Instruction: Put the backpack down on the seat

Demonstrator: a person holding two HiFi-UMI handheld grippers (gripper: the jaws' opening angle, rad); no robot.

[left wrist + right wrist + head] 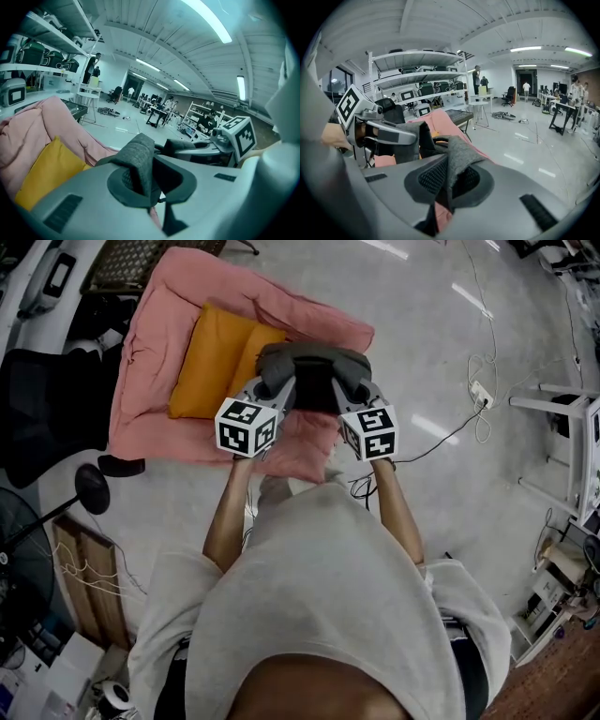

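Nearest us, our left gripper and right gripper are each clenched on a grey strap of the backpack, which hangs between them at the front edge of the pink seat; whether it touches the seat we cannot tell. Beyond, a yellow cushion lies on that seat, pale floor farther off

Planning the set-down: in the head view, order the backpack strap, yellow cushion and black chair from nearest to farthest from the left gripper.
1. backpack strap: clamped in the jaws of the left gripper.
2. yellow cushion: just to the view's left, on the pink seat.
3. black chair: far left, beyond the seat's edge.
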